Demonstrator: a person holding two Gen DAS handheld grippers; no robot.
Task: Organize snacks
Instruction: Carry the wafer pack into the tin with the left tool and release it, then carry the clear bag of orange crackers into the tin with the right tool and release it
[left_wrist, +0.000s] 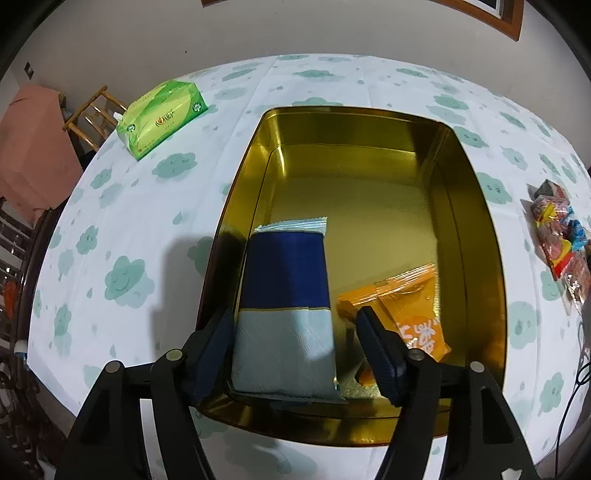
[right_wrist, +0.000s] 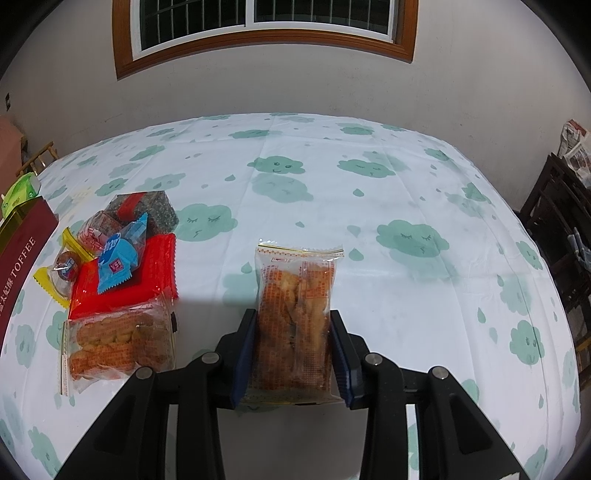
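**Two grippers, two snack packets over a cloud-print table**

Two handheld grippers work a table spread with a white cloth (right_wrist: 369, 236) printed in green clouds. The right gripper (right_wrist: 292, 354) has its blue fingers (right_wrist: 243, 354) pressed against both long sides of a clear packet of golden-brown biscuits (right_wrist: 295, 317), clamping it so the packet points away over the cloth. Just to its left, a second clear biscuit packet (right_wrist: 118, 347) lies on the table at the near end of a heap of snacks (right_wrist: 122, 254): a red wrapper, a small blue sachet, yellow-edged sweets and a dark speckled pack behind.

The left gripper (left_wrist: 295, 347) is spread wide over the near end of a gold tin (left_wrist: 480, 221). A navy and pale-blue packet (left_wrist: 284, 310) sits inside the tin between the fingers; the left finger (left_wrist: 212, 343) stands against its edge, while the right finger (left_wrist: 380, 354) is clear of it, over an orange packet (left_wrist: 410, 310) lying on the tin's floor. Whether the left finger truly presses the packet cannot be told.

Beyond the tin, a green tissue pack (left_wrist: 162, 118) rests near the table's far left edge, with a wooden chair (left_wrist: 92, 118) behind.
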